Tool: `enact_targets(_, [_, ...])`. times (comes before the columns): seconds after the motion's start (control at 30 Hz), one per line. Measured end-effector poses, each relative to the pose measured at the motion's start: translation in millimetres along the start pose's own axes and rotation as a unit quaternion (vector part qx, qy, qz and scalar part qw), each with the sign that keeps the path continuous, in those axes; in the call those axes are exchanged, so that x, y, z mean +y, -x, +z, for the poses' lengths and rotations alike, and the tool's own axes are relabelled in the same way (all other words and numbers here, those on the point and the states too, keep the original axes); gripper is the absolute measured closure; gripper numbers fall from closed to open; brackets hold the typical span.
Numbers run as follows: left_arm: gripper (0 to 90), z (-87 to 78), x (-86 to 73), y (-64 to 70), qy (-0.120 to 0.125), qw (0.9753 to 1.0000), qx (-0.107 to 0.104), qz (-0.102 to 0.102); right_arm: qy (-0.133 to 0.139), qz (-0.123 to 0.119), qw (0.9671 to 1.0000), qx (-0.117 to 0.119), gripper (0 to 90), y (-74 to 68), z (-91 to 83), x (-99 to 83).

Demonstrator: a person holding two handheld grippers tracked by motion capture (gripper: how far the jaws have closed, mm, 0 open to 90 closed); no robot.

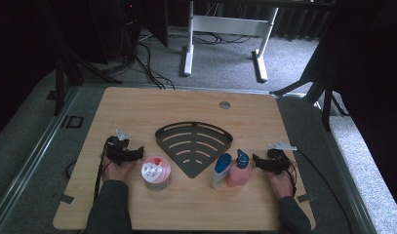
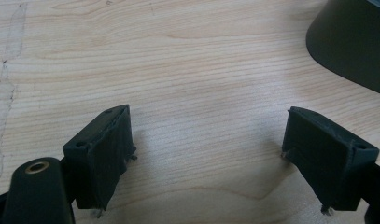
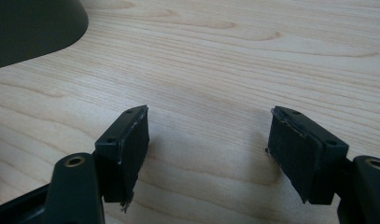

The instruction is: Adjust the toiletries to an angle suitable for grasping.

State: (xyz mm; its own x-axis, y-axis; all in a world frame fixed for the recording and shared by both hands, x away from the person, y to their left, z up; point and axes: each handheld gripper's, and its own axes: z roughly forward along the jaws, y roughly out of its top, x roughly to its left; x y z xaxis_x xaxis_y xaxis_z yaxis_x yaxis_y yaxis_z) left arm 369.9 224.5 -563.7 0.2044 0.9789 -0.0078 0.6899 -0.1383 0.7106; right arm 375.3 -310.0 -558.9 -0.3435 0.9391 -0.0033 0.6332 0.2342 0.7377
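Item 1. Left claw (image 1: 137, 152), hand-held, low over the desk (image 1: 137, 109). Jaws stand wide apart with bare wood grain between them. It sits to the left of the rack, with the pink jar just beside it on the near side, not touching as far as the high view tells.

Item 2. Right claw (image 1: 256, 161), hand-held, to the right of the rack. Jaws likewise spread wide, nothing between them. The pink bottle stands just beside its tips; contact cannot be told.

Item 3. Pink jar (image 1: 156, 172). Short, round, translucent pink body, white lid label with red markings. Upright, near the rack's lower left edge.

Item 4. Pink bottle (image 1: 239, 169). Squat pink body, blue nozzle top. Upright, right of the rack's pointed near corner.

Item 5. White tube (image 1: 220, 170). White body, blue cap, tilted, touching or just beside the pink bottle on the side nearer the rack.

Item 6. Rack (image 1: 193, 141). Dark, fan-shaped tray with curved slots, raised rim, point toward the person. Central on the desk. Its dark wall shows at the upper right corner in the left gripper view (image 2: 351, 42) and upper left in the right gripper view (image 3: 33, 28).

Item 7. Surroundings. Light wood desk with a round grommet hole (image 1: 225, 105) beyond the rack. Grey carpet, trailing cables and a white table frame (image 1: 225, 29) beyond the desk; dark curtains at the sides.
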Motion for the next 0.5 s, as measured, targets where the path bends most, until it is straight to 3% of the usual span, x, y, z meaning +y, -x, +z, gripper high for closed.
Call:
enact_targets(0.43, [16.6, -1.0, -0.8, 2.3, 0.001, 1.0000, -0.006, 0.006, -0.004, -0.010, 0.9999, 0.009, 23.9, -1.7, 0.0, -0.4])
enact_targets(0.5, [26.0, -3.8, -2.3, 1.9, 0.008, 1.0000, -0.002, 0.001, -0.004, -0.009, 0.9999, 0.009, 24.1, -1.9, -0.3, -0.5])
